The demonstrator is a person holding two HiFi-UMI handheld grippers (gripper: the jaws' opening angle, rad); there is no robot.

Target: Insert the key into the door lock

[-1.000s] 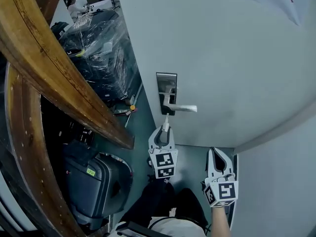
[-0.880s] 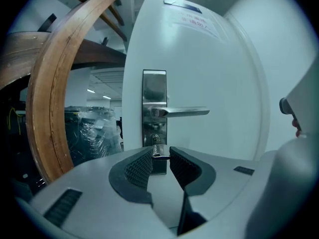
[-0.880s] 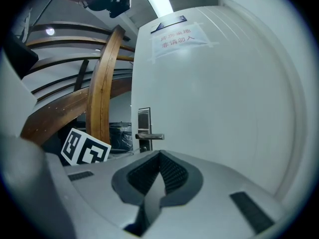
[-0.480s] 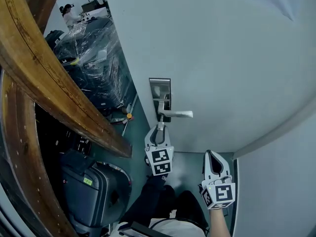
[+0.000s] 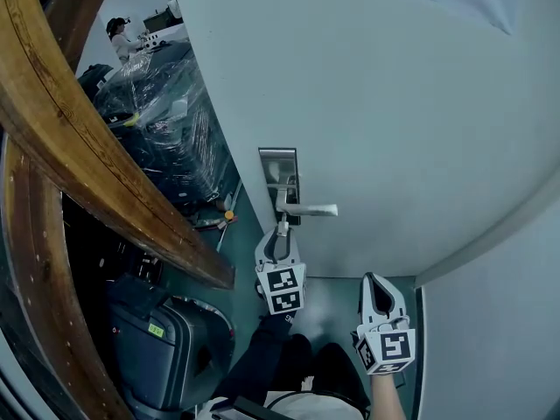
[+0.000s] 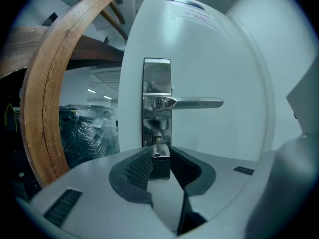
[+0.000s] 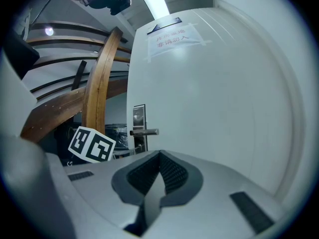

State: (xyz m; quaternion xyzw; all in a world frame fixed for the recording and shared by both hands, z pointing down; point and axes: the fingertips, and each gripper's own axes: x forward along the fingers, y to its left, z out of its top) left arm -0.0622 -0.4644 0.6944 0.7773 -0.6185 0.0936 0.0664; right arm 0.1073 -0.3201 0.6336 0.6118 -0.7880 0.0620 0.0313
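The left gripper (image 6: 160, 156) is clamping the key (image 6: 160, 159) by its dark head, its ribbed pads pressing on both sides. The key is pointing straight ahead of the jaws, and its tip is meeting the keyhole (image 6: 157, 136) in the lower part of the metal lock plate (image 6: 157, 78) (whether the blade is already inside, the views are not showing). Just above the gripper's tips the lever handle (image 6: 192, 102) is sticking out level to the right, across the pale door (image 6: 224, 59).

The right gripper (image 7: 159, 159) is hanging lower and to the right of the left one, well back from the door, with its jaws closed together and nothing between them.

To the left of the left gripper a curved wooden beam (image 5: 87, 147) is sweeping past, and beyond it a plastic-wrapped load (image 5: 166, 103) is standing. Below and left of the gripper a dark suitcase (image 5: 166, 339) is sitting on the floor.
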